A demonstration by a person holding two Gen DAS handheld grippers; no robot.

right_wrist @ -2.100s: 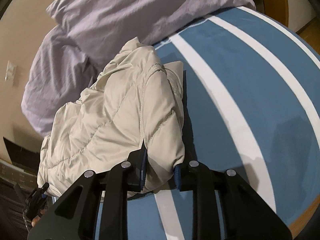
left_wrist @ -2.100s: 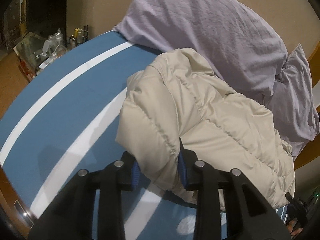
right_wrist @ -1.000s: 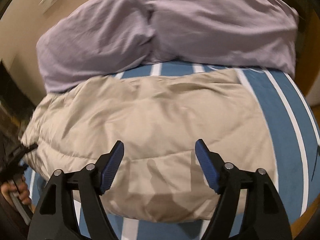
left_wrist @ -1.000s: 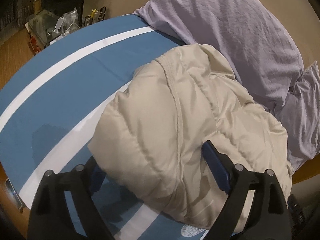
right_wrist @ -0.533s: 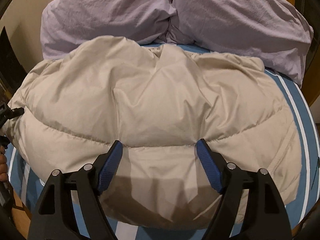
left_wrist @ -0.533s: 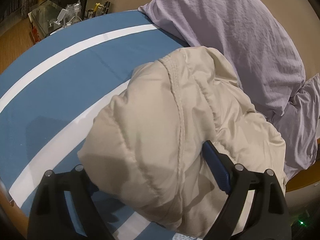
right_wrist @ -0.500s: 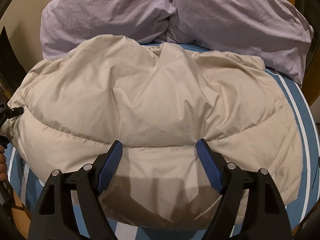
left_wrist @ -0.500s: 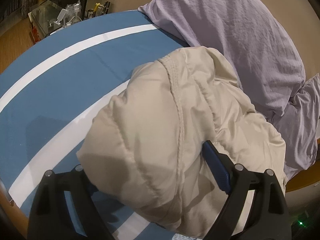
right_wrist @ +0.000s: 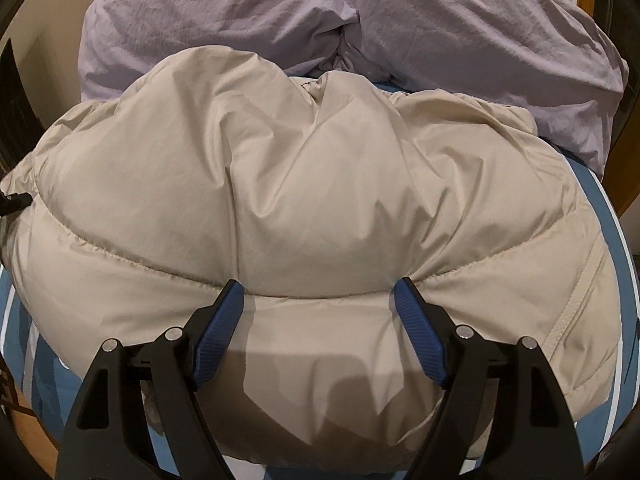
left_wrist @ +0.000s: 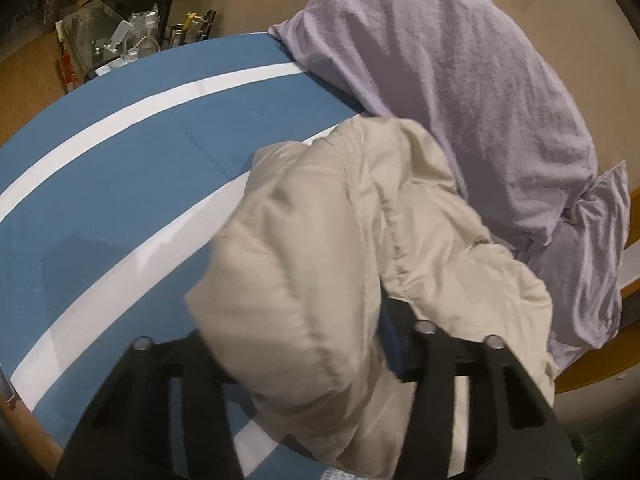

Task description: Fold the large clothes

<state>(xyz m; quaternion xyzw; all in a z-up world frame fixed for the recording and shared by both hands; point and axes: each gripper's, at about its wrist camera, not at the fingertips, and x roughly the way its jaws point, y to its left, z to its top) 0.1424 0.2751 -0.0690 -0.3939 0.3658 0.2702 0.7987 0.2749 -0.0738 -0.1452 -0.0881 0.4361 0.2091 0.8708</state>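
Right gripper [right_wrist: 318, 300]: jaws spread wide, pinching nothing, blue pads [right_wrist: 418, 344] resting on top of the beige puffer jacket [right_wrist: 320, 184], along a quilted seam; released now, where two seconds ago pressed together on a jacket edge; pushing down rather than grasping, by the look of it

Left gripper [left_wrist: 304, 344]: jaws closing again around a thick fold of the same jacket, narrower than half a second ago but not clearly clamped; one pad hidden behind the fabric, so firmness of the grip impossible to tell; picture blurred there, so probably in motion

Outward: jacket now doubled into a compact bundle, lying across the blue striped sheet [left_wrist: 120, 184], its far edge touching the lilac pillows [right_wrist: 460, 20]

For the task: main fold seemingly done; left end bulging, likely needing one more tuck or flattening; slippery, puffy filling may spring open again
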